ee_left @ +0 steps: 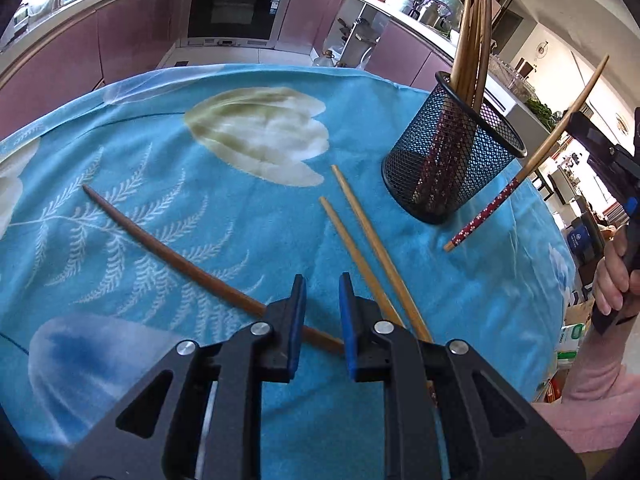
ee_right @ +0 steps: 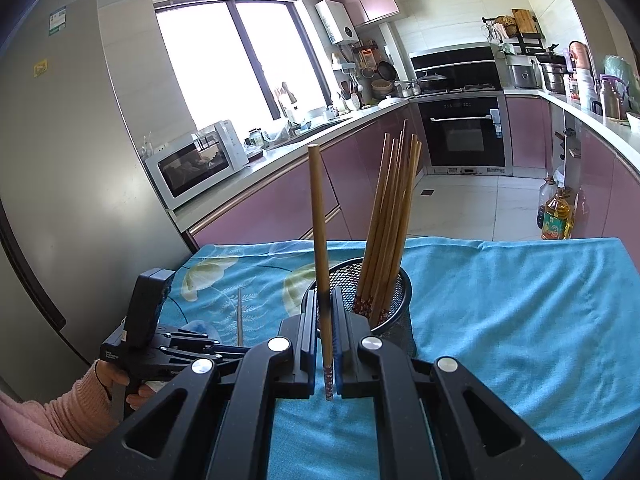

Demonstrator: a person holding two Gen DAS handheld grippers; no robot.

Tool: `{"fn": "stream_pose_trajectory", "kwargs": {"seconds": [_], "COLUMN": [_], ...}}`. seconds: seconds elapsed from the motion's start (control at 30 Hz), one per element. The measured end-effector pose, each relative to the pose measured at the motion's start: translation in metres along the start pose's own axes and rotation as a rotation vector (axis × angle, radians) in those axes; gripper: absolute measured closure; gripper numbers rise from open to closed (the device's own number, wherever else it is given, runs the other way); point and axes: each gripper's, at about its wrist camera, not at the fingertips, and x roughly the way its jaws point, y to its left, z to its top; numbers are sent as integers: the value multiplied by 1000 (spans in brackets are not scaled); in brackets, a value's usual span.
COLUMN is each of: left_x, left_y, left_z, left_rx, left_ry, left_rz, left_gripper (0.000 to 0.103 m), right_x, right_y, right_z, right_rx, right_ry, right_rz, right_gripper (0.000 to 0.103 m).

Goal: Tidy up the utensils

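Three loose chopsticks lie on the blue flower-printed cloth over the tabletop (ee_left: 168, 216), each partly hidden under the left tongs (ee_left: 322, 300). Those tongs stand a little apart, gripping nothing, and the dark brown wooden chopstick (ee_left: 168, 254) runs across the gap between them, its far tip pointing up and left. Just right of it, two pale bamboo chopsticks (ee_left: 362, 236) lie side by side, pointing away; their near ends vanish beneath the right finger, where they seem to cross. Further right, the right tongs (ee_right: 328, 344) are clamped on a bamboo chopstick with a red patterned end (ee_right: 319, 236), held nearly upright, patterned end lowest. Beyond stands the black wire-mesh cup (ee_left: 452, 160), holding a leaning bundle of like chopsticks (ee_left: 474, 48).
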Motion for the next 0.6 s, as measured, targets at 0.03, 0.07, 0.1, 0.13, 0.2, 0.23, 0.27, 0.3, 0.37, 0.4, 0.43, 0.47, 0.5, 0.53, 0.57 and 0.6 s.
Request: {"fn": "stream_pose_trajectory", "kwargs": {"seconds": [0.03,0.07,0.1,0.13,0.2,0.23,0.27,0.3,0.37,0.4,0.43,0.47,0.5,0.53,0.57,0.6], "left_x": [-7,-13,-22,-28,-42,-46,-48,-49,-47,-46,-44,-41,-36,-32,-28,-23], "left_y": [2,5,7,10,19,25,30,35,47,50,53,56,57,57,56,54], "left_z": [-1,-2,-4,-3,1,3,7,9,13,14,16,16,17,17,16,17], "left_rx": [-4,-9,-16,-24,-63,-92,-113,-128,-161,-172,-177,-179,-180,-174,-163,-150], "left_ry": [-23,-42,-64,-90,-127,-144,-153,-156,-147,-140,-133,-123,-111,-101,-94,-86], "left_rz": [4,17,51,98,143,163,198,242,278,283,297,314,323,332,347,367], "left_gripper": [83,80,79,79,76,75,74,73,69,68,68,67,65,64,63,63], "right_x": [0,0,0,0,0,0,1,1,1,1,1,1,1,1,1,1], "right_y": [0,0,0,0,1,1,1,1,2,1,1,1,1,1,0,0], "right_z": [-1,-1,-1,-1,-1,-2,-2,-2,-2,-2,-2,-3,-3,-3,-3,-3], "right_rx": [-1,-1,-1,0,-1,-1,-1,-2,-1,-1,-1,-1,0,1,2,3], "right_ry": [-1,-2,-2,-3,-2,-1,0,1,1,2,2,3,3,3,3,3], "right_rz": [-1,-2,-3,-2,-2,-2,-1,-1,0,-1,-1,0,-1,-1,-1,-2], "right_gripper": [97,97,97,97,97,97,97,97,97,97,97,97,97,97,97,97]}}
